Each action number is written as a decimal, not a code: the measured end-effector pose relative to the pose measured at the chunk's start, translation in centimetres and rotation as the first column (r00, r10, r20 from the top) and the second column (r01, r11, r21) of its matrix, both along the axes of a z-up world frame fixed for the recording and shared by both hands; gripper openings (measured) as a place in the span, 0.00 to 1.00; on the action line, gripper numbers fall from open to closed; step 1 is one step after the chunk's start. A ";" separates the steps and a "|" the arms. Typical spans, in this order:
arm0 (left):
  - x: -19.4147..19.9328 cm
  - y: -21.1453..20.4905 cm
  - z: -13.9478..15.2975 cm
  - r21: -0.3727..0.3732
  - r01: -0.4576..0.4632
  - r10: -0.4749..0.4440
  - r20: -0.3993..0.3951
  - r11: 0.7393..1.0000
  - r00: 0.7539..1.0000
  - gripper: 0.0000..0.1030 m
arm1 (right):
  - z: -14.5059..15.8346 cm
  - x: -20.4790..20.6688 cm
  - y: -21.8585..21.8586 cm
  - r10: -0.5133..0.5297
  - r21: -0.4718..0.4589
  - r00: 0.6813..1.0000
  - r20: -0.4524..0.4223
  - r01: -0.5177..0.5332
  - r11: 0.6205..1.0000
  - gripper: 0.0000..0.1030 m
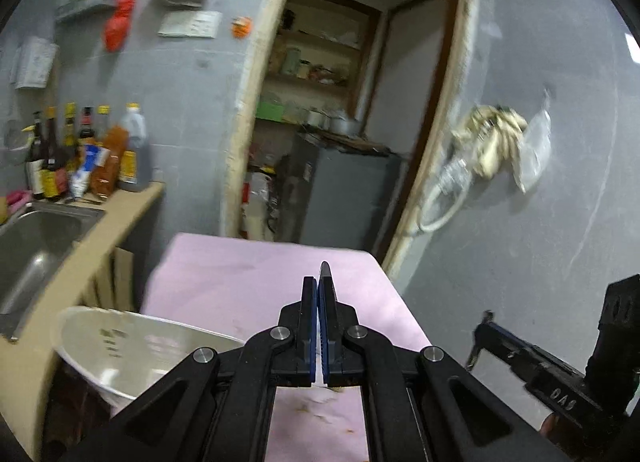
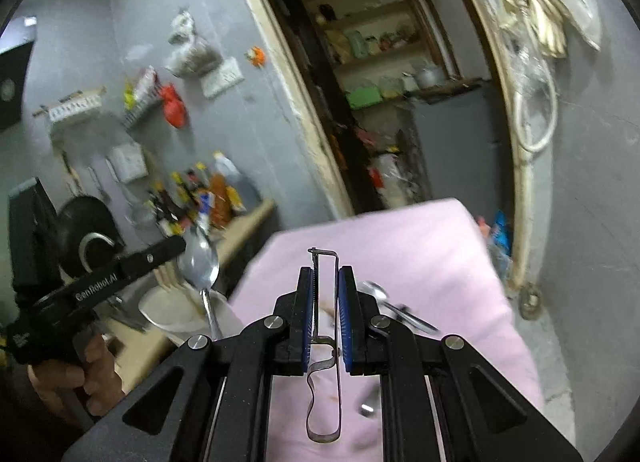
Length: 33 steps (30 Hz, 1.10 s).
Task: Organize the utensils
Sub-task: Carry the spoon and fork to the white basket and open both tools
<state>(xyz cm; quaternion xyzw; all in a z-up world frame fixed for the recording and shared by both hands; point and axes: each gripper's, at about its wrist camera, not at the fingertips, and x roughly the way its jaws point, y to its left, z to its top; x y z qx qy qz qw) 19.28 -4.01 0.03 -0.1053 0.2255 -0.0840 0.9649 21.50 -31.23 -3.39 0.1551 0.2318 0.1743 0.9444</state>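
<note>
My left gripper is shut on a metal spoon, seen edge on, with its dark tip poking past the fingertips. In the right wrist view that spoon shows its shiny bowl by the left gripper's tip, the handle hanging down. My right gripper is shut on a thin metal peeler with a serrated blade and a looped strip handle. The peeler also shows in the left wrist view at the right gripper's tip. Both grippers hang above the pink table.
More metal utensils lie on the pink table, partly behind my right finger. A white measuring bowl stands at the table's left edge. Left of it are a counter with a steel sink and sauce bottles. A doorway opens ahead.
</note>
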 end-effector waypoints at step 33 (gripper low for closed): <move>0.8 14.6 0.1 0.285 -0.343 0.280 0.239 0.895 0.930 0.02 | 2.6 4.6 20.4 0.085 -0.152 0.986 0.145 -0.063 0.986 0.10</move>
